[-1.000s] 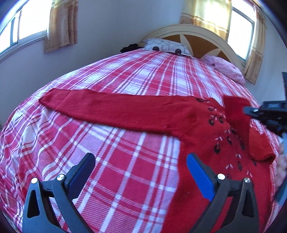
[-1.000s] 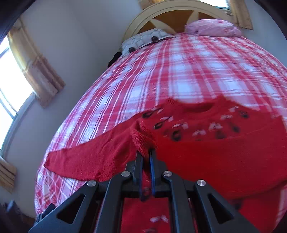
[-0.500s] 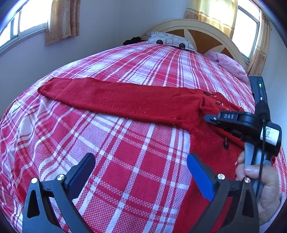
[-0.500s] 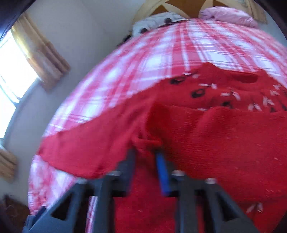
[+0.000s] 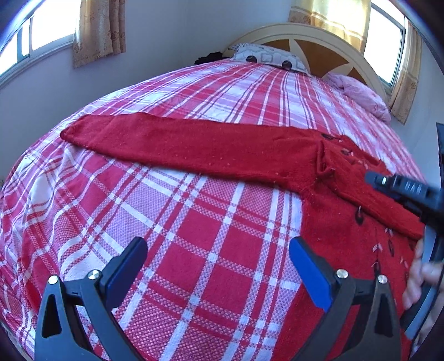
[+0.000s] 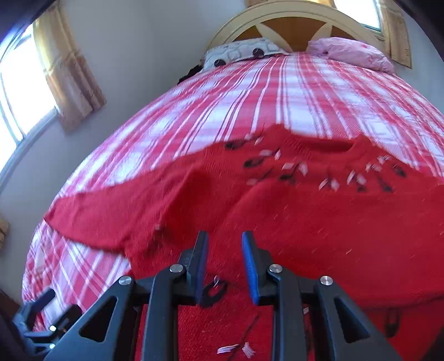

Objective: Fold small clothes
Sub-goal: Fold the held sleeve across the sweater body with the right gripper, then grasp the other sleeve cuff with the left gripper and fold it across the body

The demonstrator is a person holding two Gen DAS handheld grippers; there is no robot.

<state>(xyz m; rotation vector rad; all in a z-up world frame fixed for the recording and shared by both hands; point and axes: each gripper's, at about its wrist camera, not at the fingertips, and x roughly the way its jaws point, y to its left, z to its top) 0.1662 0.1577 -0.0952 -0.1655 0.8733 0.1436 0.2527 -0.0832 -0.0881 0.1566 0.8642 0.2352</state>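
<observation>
A red sweater (image 6: 319, 222) lay face up on the plaid bedspread (image 5: 194, 236), its neckline toward the headboard (image 6: 291, 25). One sleeve (image 5: 180, 147) stretched straight out across the bedspread, flat and unfolded. The other sleeve (image 5: 388, 208) was already laid slantwise over the chest, its cuff resting near the hem side.

The right gripper (image 6: 224, 252) hung low over the sweater body. Its jaws stood narrow and were closing, with no cloth between the blue pads (image 6: 249, 258); only the knit showed through the gap below them. A hand (image 5: 419, 277) held its handle at the right edge of the left view.

The left gripper (image 5: 219, 266) hovered over bare bedspread, just beside the sweater's side edge. Its jaws were wide and empty.

Step in hand, as judged: the first sleeve fold appeared complete, and the right gripper was free of it. The outstretched sleeve was not yet folded.

Next move, as judged: the left gripper was the nearer to the long sleeve. It would need to reach well out toward the cuff, pinch one layer of knit, and carry it back across the chest. The knit looked soft and loose, so a shallow pinch might slip or drag the body askew.
</observation>
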